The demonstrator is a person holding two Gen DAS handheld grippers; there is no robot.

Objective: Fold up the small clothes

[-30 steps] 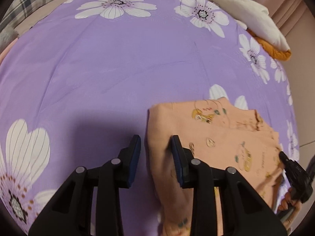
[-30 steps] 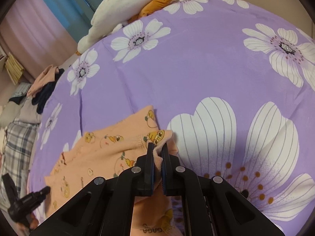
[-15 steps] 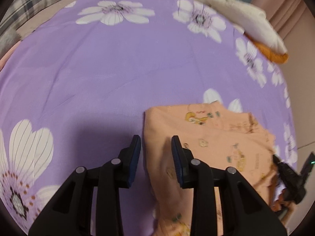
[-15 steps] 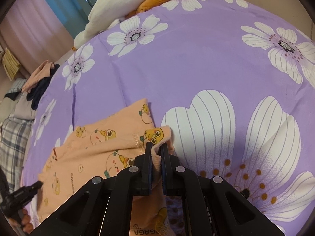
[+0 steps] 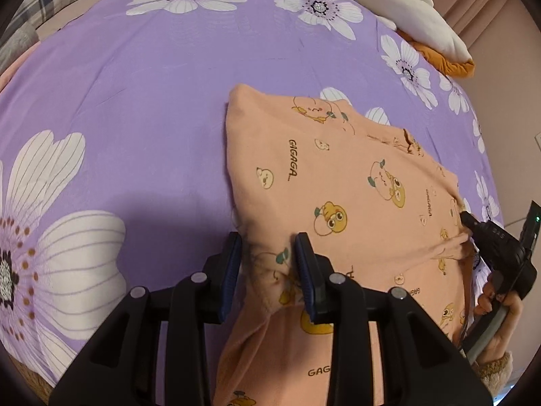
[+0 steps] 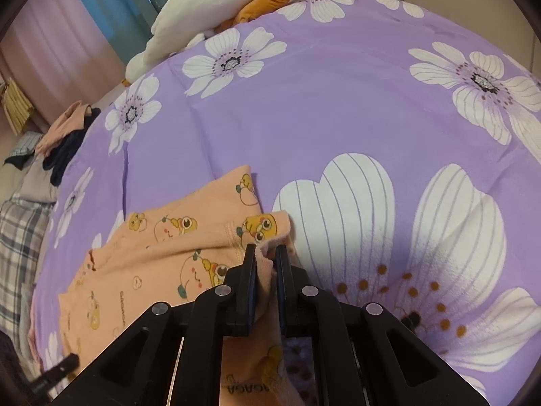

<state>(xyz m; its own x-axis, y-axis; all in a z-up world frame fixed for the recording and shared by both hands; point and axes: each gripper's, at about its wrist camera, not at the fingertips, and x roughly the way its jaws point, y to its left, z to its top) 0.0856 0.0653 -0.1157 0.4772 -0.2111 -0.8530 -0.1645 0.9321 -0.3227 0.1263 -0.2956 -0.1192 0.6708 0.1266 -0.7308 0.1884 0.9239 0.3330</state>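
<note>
1. Purple flower-print bedsheet [image 5: 142,94] carries the peach cartoon-print cotton garment [image 5: 355,182], half folded.
2. Left tongs [image 5: 267,264] are opening around a fabric ridge; right tongs [image 6: 265,270] are opening too, so the hem could be dropped and the fold lost.

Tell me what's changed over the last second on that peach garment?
The left tongs slid sideways over the peach garment, whose edge now sits between their opening jaws. The right tongs are opening, cloth between them. The purple bedspread stayed put.

Peach cartoon-print garment [image 5: 355,182] on purple sheet [image 5: 152,84] w/ white flowers
</note>
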